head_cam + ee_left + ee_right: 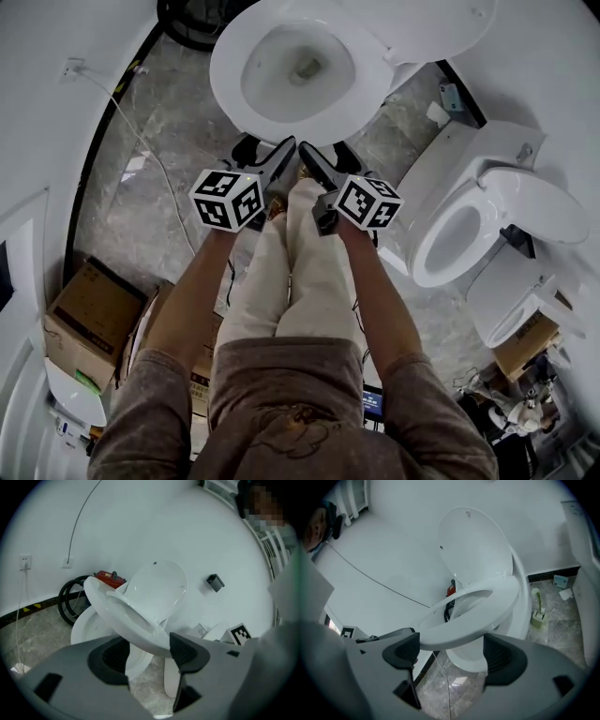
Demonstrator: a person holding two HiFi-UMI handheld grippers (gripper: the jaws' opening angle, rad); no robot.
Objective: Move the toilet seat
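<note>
Toilet seat (468, 606) hangs half-raised above the bowl (89, 625), its front rim clamped by both left gripper (149, 651) and right gripper (452, 652). Lifting looks underway; next, swing it up against the lid (476, 545).

Arms forward, left tool (269, 155), right tool (321, 159), both clamped on toilet seat (464, 627)

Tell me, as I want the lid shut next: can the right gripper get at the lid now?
Probably not yet. The right gripper is clamped on the half-raised seat, which lies between it and the upright lid. It would have to let go first.
</note>
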